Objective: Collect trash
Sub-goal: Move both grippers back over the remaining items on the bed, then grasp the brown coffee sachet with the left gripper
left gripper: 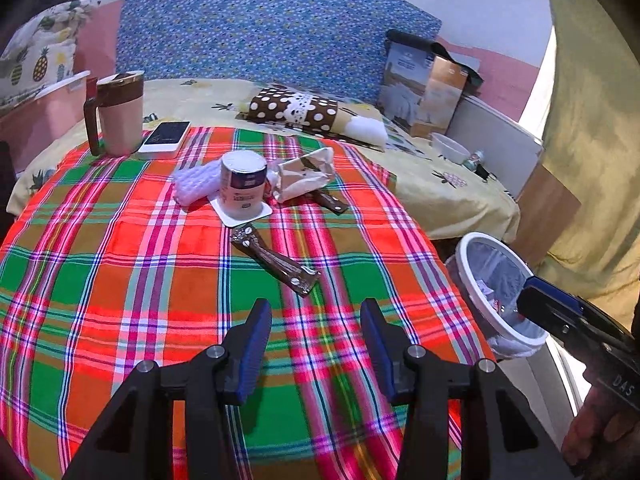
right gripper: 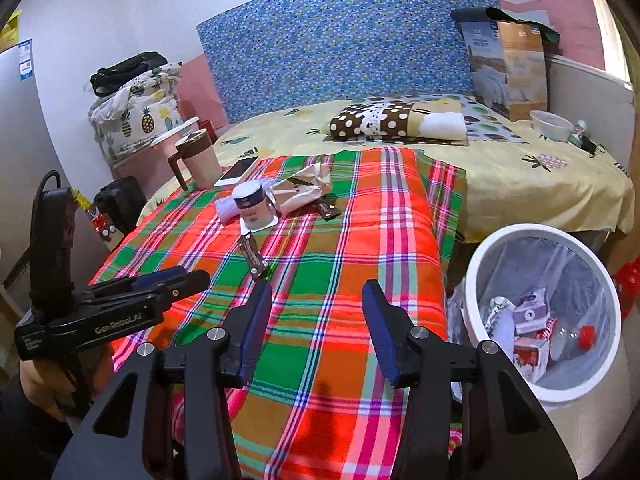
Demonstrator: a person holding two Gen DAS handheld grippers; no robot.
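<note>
the left gripper (left gripper: 316,344) and the right gripper (right gripper: 317,328) both hover over the near edge of the plaid cloth (left gripper: 120,280) with jaws apart and nothing between them, probably poised for a next pick; the remaining trash lies in a cluster at mid-cloth, well apart from both: a brown wrapper (left gripper: 276,260) nearest, an upturned yoghurt cup (left gripper: 243,184), crumpled paper (left gripper: 306,174). the lined bin (right gripper: 540,312) stands just beside the cloth's right edge, presumably for short drops, already holding cartons and a bottle; a second wrapper is half hidden under the paper, and the cup's label is too blurred to read.
</note>
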